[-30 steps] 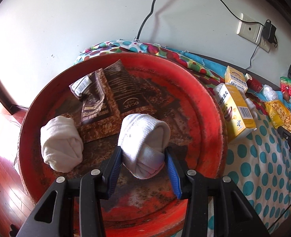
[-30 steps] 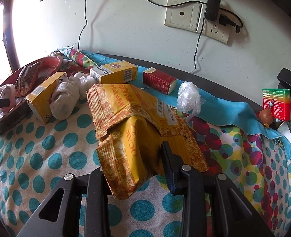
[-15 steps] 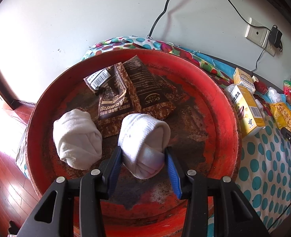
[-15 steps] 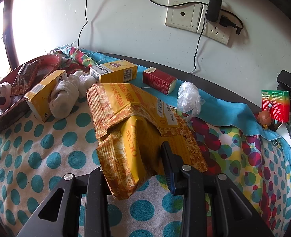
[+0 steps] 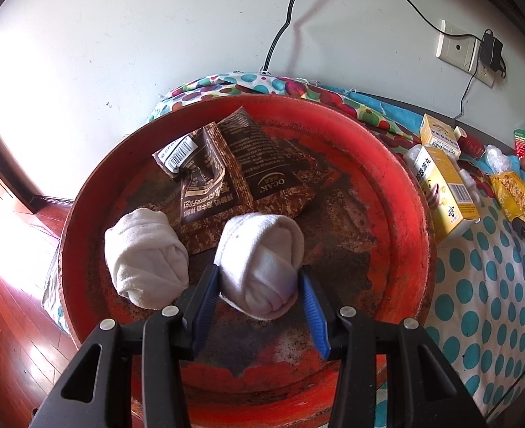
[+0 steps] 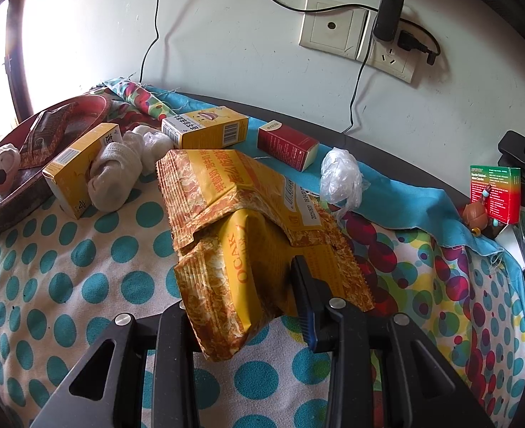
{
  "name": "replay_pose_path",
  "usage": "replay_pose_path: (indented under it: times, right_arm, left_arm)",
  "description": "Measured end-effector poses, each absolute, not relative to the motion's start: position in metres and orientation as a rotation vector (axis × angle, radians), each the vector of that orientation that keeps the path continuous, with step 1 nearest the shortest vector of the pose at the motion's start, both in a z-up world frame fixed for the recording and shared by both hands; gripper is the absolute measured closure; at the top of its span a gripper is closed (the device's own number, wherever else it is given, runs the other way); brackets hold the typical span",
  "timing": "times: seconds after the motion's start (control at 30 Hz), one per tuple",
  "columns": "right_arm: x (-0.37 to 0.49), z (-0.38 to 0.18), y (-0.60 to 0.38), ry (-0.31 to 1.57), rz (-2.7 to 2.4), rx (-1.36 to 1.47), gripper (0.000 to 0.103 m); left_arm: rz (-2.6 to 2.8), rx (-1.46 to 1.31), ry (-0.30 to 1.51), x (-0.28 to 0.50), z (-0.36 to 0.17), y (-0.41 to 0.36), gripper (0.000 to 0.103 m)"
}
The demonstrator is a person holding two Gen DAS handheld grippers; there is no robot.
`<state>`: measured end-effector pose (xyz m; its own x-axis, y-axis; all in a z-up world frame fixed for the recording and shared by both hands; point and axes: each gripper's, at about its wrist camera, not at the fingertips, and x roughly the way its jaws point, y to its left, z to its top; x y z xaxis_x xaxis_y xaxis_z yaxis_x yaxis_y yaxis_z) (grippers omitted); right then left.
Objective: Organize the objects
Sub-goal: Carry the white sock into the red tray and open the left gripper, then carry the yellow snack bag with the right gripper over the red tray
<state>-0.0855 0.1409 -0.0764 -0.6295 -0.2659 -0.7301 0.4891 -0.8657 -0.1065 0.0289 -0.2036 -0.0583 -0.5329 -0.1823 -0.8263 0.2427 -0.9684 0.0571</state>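
Note:
A round red tray (image 5: pixel 410 192) holds two brown snack packets (image 5: pixel 262 174) and a white sock roll (image 5: pixel 144 260). My left gripper (image 5: pixel 258 276) is over the tray with a second white sock roll (image 5: pixel 262 246) between its blue pads. Both pads still touch the roll and the jaws are opening. In the right wrist view my right gripper (image 6: pixel 242 276) is shut on the lower of two yellow OCAK snack packets (image 6: pixel 233 296), lifted a little off the dotted cloth (image 6: pixel 84 267). Its left finger is hidden behind the packet.
On the cloth between tray and packets lie two yellow boxes (image 6: pixel 73 164) (image 6: pixel 205 130), more white sock rolls (image 6: pixel 114 174), a red box (image 6: pixel 285 144) and a plastic wad (image 6: pixel 340 178). A green and red box (image 6: pixel 495 192) stands far right. The wall with sockets and cables is close behind.
The left gripper with its sock roll has drifted slightly over the tray, nearer the other sock roll. The right gripper and its yellow packet have not moved.

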Motion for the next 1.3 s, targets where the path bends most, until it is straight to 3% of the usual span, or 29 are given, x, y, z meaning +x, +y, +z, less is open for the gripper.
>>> replay_pose_path:
  times: [0.5,1.07,1.3]
  right_arm:
    - [-0.083,-0.075,0.140,0.423,-2.491,1.026,0.074]
    - [-0.072,-0.067,0.135,0.468,-2.570,0.951,0.080]
    - [-0.067,-0.047,0.112,0.434,-2.556,0.909,0.081]
  left_arm:
    - [-2.684,1.289,0.157,0.035,-0.029,-0.192,0.056]
    - [-2.832,1.377,-0.237,0.022,-0.040,-0.098,0.056]
    - [-2.793,1.360,-0.089,0.023,-0.038,-0.131,0.056]
